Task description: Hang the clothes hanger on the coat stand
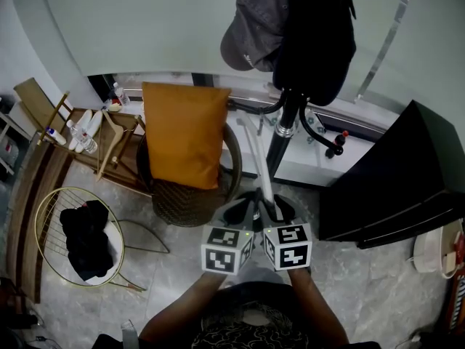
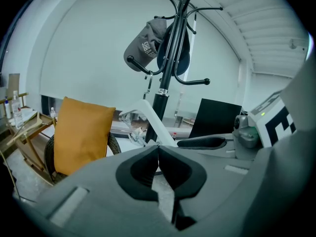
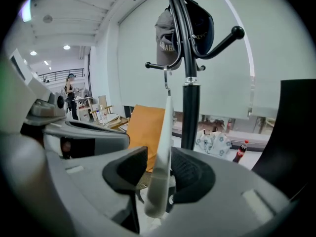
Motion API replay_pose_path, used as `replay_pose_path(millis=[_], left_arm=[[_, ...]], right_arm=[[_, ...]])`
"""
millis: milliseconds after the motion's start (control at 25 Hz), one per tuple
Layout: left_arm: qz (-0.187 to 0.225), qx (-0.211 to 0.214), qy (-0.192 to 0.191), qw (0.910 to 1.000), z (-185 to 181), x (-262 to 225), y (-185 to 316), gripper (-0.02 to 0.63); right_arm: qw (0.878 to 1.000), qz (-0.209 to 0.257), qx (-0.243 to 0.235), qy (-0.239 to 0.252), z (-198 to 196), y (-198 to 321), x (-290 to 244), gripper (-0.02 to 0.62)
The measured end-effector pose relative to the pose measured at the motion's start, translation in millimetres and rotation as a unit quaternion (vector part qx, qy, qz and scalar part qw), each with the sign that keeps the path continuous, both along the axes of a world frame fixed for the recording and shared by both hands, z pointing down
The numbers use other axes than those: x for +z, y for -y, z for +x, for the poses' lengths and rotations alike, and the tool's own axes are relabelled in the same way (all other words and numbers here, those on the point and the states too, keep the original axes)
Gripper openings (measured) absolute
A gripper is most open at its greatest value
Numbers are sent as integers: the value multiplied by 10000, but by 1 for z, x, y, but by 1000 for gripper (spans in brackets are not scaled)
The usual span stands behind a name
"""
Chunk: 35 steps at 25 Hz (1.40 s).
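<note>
- The white plastic clothes hanger [image 3: 164, 152] rises from the right gripper [image 3: 160, 154] toward the black metal coat stand [image 3: 190, 112]
- Its thin metal hook [image 3: 167, 83] sits right at the stand's short side branch [image 3: 157, 65]; whether it is seated over that branch I cannot tell
- The right gripper's fingers [image 3: 192, 174] are spread wide with the end of the hanger's arm between them; a sliver of gap shows at one finger, so they seem to surround the arm, not pinch it
- The left gripper [image 2: 158, 149] is closed tip to tip on nothing, just beside the same arm
- The step in hand looks like letting go: first make sure the hook is fully over the branch, then draw the right gripper back straight along the arm with the fingers wide
- Any sideways drag on the arm could tip the hook off; the closed left gripper is best moved off without brushing it
- A grey baseball cap [image 1: 251, 24] hangs higher on the stand and should not be knocked
- An orange cushion [image 1: 185, 133] on a woven chair [image 1: 178, 202] stands just beside the stand's foot
</note>
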State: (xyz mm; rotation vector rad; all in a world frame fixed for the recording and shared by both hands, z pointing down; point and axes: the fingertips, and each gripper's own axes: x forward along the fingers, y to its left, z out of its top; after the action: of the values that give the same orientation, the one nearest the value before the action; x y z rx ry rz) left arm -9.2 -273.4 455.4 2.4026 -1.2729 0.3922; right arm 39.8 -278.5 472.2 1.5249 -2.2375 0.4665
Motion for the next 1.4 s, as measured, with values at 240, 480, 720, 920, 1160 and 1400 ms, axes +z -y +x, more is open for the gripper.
replay_pose_path(millis=[240,480,720,920,1160,1400], left_arm=[[-37,25,15,10000,-1,1,-14,6],[-15,67,-17,10000,1,-1,-27,6],[4,66,4,10000,-3,-2,-40,6],[38,102,-9,9999,-3,-3,-51,6],[36,103,-6,9999,-8,-2,-64,6],[64,125,-29,9999,-12,-4,-81,6]], right_arm=[[9999,99,-19,130,-4,-13,-12,140],[9997,198,-60,158,-7,-27,-21,140],[9995,258,-110,173,-11,-42,-27,118],[9994,269,-128,190,-15,-54,-29,110],[9992,324,-112,215,-19,-66,-34,84],[9990,382,-111,217,-25,-83,-38,52]])
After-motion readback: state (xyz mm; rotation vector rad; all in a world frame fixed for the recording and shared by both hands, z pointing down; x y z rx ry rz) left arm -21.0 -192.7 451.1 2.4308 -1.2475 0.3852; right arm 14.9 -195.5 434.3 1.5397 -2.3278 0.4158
